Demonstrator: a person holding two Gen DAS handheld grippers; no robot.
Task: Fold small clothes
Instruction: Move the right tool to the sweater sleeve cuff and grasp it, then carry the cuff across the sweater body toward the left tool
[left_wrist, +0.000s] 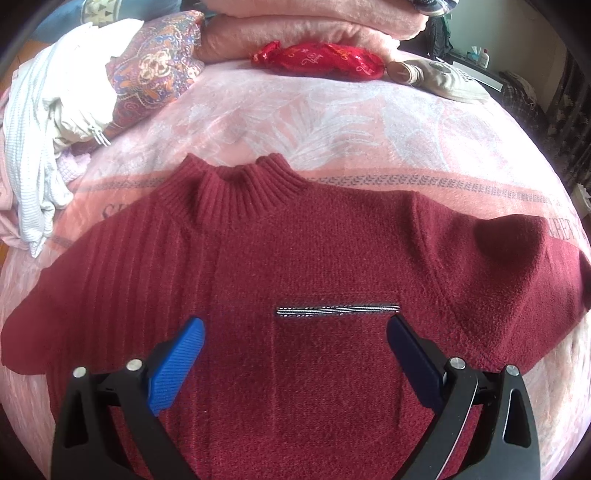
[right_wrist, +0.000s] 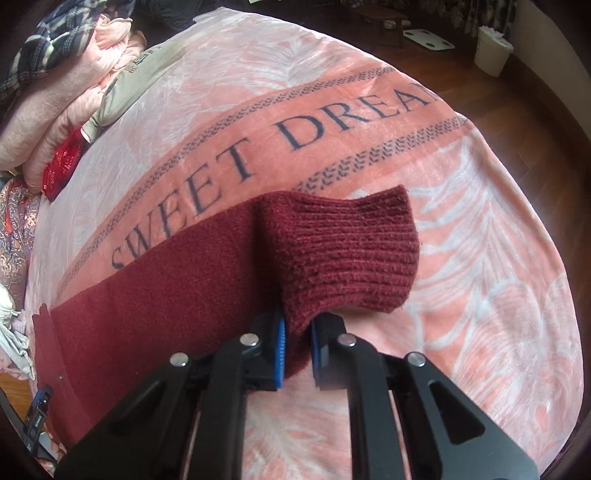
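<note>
A small dark red knit sweater (left_wrist: 295, 266) lies flat, front up, on a pink blanket (left_wrist: 332, 122), collar away from me, with a grey striped pocket trim (left_wrist: 338, 310) on the chest. My left gripper (left_wrist: 295, 332) hovers open over the chest, empty. My right gripper (right_wrist: 297, 343) is shut on the ribbed cuff (right_wrist: 343, 251) of the sweater's sleeve (right_wrist: 166, 280), which is lifted a little off the blanket (right_wrist: 480, 295).
A heap of white and patterned clothes (left_wrist: 74, 110) lies at the far left. Folded pink blankets (left_wrist: 314, 26), a red pouch (left_wrist: 321, 59) and a beige garment (left_wrist: 443, 79) lie at the back. The bed edge and wood floor (right_wrist: 554, 122) are to the right.
</note>
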